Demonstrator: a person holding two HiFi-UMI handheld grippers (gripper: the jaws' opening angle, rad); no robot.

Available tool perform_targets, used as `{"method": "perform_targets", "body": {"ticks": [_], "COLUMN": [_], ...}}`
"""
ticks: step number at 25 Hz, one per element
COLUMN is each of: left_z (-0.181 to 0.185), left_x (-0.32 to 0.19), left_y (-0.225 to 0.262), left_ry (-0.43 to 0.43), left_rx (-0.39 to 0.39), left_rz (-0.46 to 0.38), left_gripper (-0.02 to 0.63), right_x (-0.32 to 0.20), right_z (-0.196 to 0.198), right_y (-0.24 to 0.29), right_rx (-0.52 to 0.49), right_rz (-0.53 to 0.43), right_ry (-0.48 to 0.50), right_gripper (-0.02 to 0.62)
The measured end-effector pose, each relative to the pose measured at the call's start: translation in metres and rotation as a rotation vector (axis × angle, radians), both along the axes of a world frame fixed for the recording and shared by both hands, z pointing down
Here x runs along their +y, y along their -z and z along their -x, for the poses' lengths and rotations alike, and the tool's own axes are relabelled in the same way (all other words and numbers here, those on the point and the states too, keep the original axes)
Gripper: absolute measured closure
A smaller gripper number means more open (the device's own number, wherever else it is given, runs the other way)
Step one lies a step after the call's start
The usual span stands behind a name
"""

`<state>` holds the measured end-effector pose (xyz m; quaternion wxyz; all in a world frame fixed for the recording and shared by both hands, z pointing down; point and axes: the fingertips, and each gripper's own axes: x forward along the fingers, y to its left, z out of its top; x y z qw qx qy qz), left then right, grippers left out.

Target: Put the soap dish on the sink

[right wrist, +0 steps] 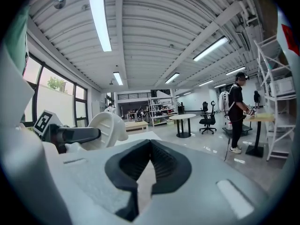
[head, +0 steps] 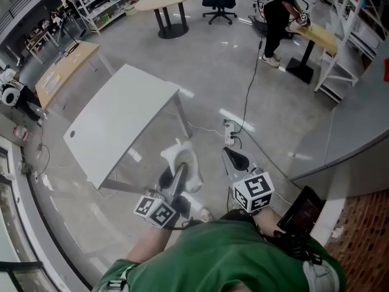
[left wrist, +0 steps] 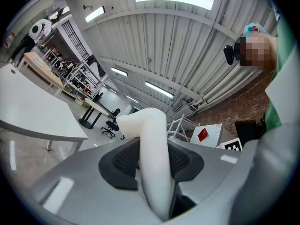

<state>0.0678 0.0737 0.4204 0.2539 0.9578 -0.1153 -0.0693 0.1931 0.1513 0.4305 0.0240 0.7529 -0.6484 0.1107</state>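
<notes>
**Soap dish picked up, no sink in sight**

The grey floor (head: 243, 84) spreads all round me and no view shows a sink. I judge the task about half done: the pick-up is made, while finding the sink and setting the dish down are not yet done. A white desk (head: 121, 120) stands at my 10 o'clock, well apart from what I carry. Far off at 1 o'clock is a person (head: 276, 17).

The soap dish (head: 181, 156) hangs in the air just ahead of me at 12 o'clock, above the floor and touching no surface. The right gripper view looks into its ribbed bowl, and I see no soap or anything else in it.

My left hand-held gripper (head: 175, 176) is clamped on the dish's white rim, a pad pressing each side. My right hand-held gripper (right wrist: 150, 149) has its jaws together on nothing, at the dish's 3 o'clock and apart from it.
</notes>
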Motion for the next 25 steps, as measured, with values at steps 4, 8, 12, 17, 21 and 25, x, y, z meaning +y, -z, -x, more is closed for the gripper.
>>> {"method": "perform_targets", "body": {"ticks": [4, 8, 12, 17, 21, 25], "left_z": [-0.02, -0.044, -0.07, -0.065, -0.047, -0.034], "left_x": [0.002, 0.009, 0.014, 0.029, 0.026, 0.021], "left_y": [-0.001, 0.002, 0.009, 0.009, 0.001, 0.004], "left_ry": [0.053, 0.119, 0.202, 0.326, 0.412, 0.494], "left_rx": [0.004, 0.014, -0.007, -0.017, -0.017, -0.02], "left_rz": [-0.004, -0.011, -0.009, -0.011, -0.017, -0.025], "left_gripper": [0.454, 0.453, 0.453, 0.453, 0.453, 0.453], "right_x": [-0.003, -0.005, -0.014, -0.016, -0.031, -0.048], "right_z": [-0.024, -0.052, -0.084, -0.087, -0.074, -0.06], "right_y": [0.001, 0.002, 0.005, 0.001, -0.002, 0.001], "right_rx": [0.002, 0.005, 0.001, -0.011, -0.022, -0.021], "right_rz": [0.001, 0.005, 0.0, 0.001, -0.007, -0.013], "right_ry": [0.058, 0.124, 0.205, 0.326, 0.409, 0.492], "right_gripper": [0.592, 0.592, 0.592, 0.592, 0.592, 0.592]}}
